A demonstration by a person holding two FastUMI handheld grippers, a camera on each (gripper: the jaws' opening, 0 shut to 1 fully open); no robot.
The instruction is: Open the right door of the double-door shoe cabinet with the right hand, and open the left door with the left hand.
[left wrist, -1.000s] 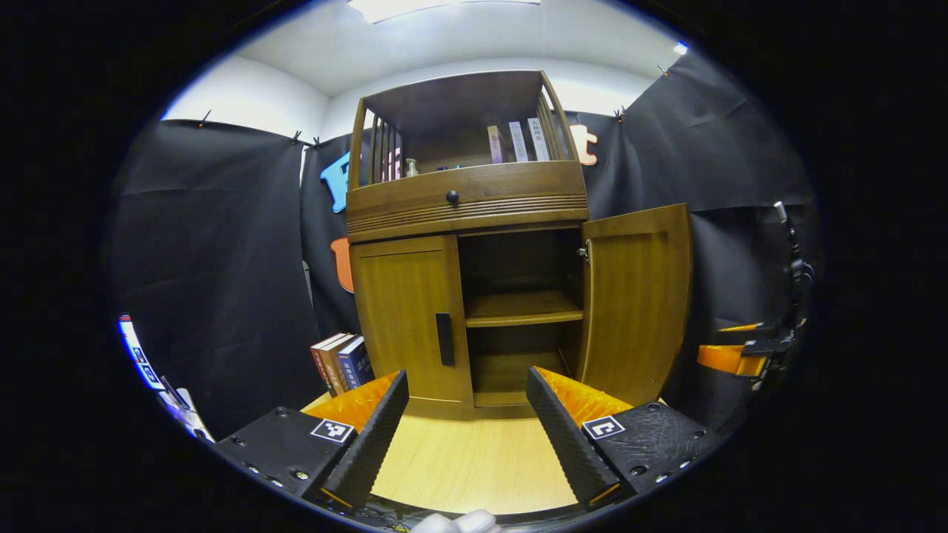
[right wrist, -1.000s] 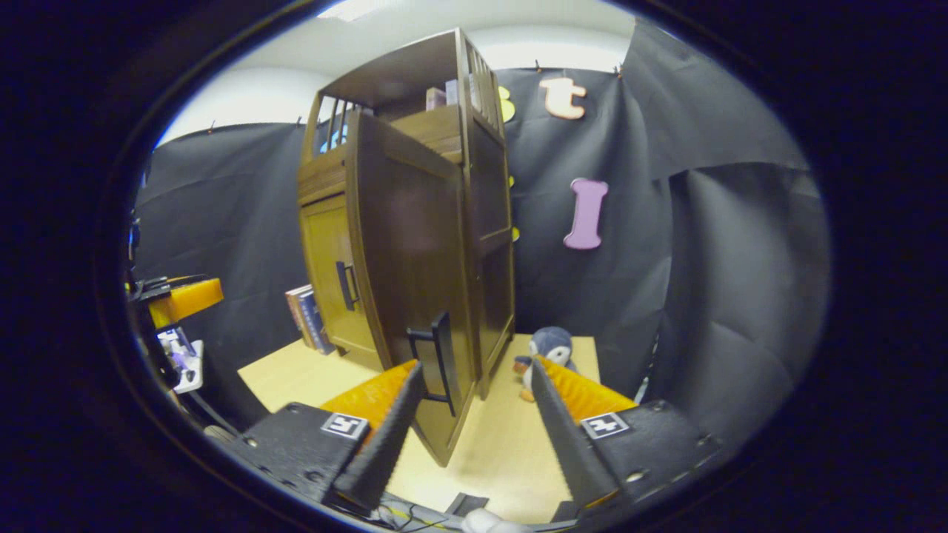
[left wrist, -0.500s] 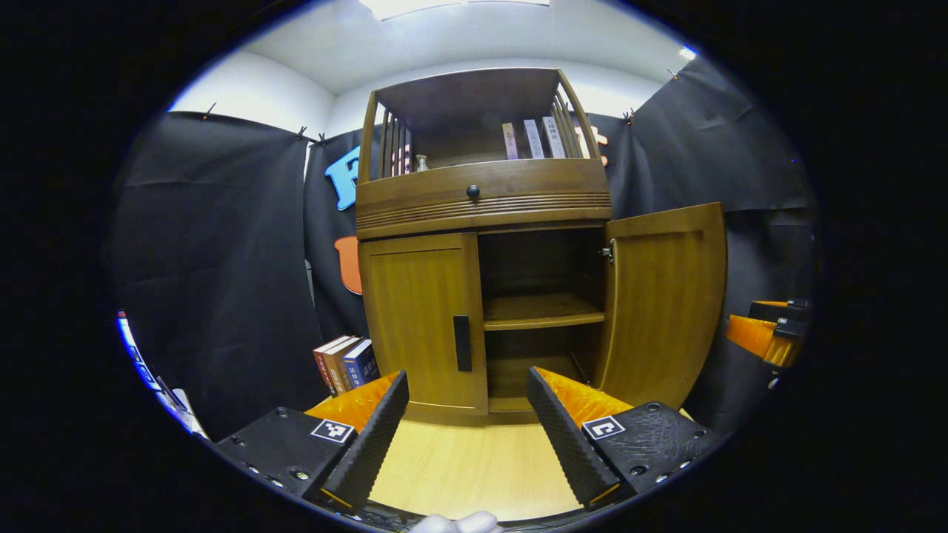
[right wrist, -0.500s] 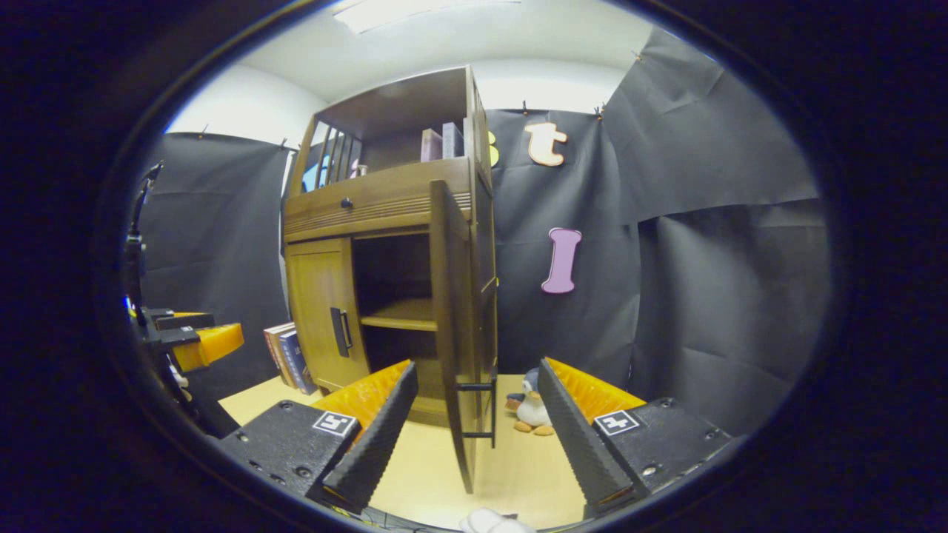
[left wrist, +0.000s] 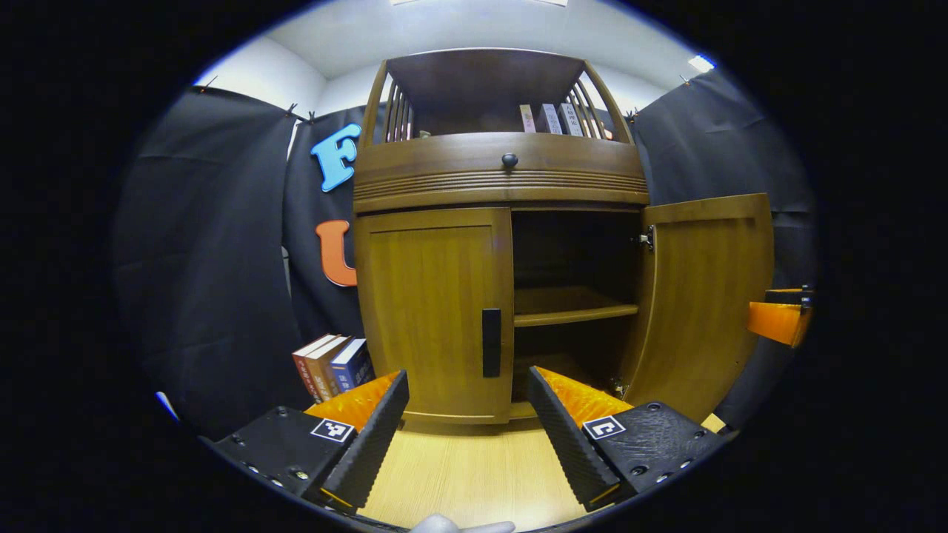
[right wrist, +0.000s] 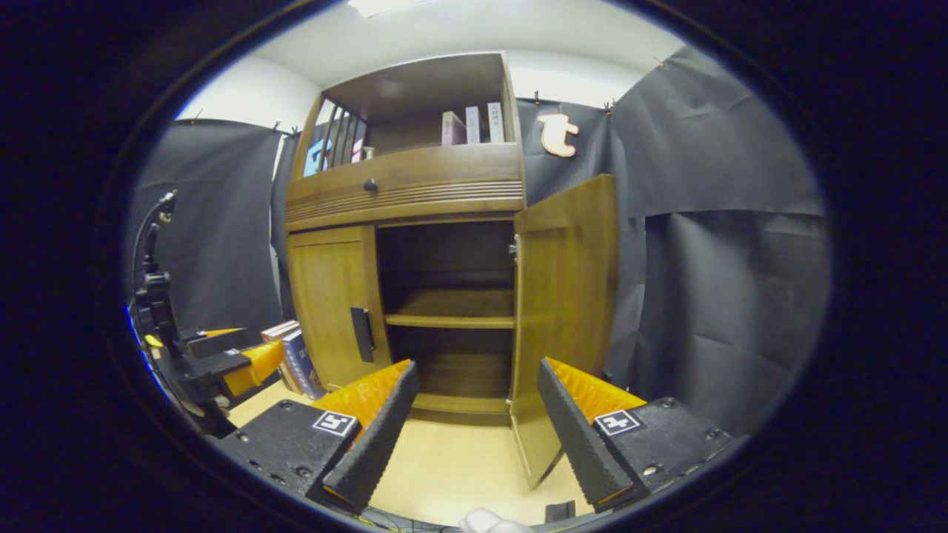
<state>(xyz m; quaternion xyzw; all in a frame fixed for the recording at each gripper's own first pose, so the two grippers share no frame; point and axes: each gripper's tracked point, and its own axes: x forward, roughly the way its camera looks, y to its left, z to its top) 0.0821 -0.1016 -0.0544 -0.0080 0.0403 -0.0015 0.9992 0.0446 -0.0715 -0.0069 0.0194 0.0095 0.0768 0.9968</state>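
Wooden shoe cabinet (left wrist: 501,174) stands ahead on the table (left wrist: 474,474). Its right door (left wrist: 703,296) hangs swung open; the left door (left wrist: 433,311) is closed, black handle (left wrist: 491,343) just beyond my spread, empty left gripper (left wrist: 466,426). My right gripper (right wrist: 474,429) is spread and empty too.

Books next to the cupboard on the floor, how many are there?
3, standing side by side left of the cabinet: a red-brown book, a tan book, a blue book. More may hide behind.

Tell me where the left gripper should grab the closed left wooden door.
Grip the black vertical bar handle at the left wooden door's inner edge, approaching from the front. The open left gripper faces it; its fingers can straddle the upright bar.
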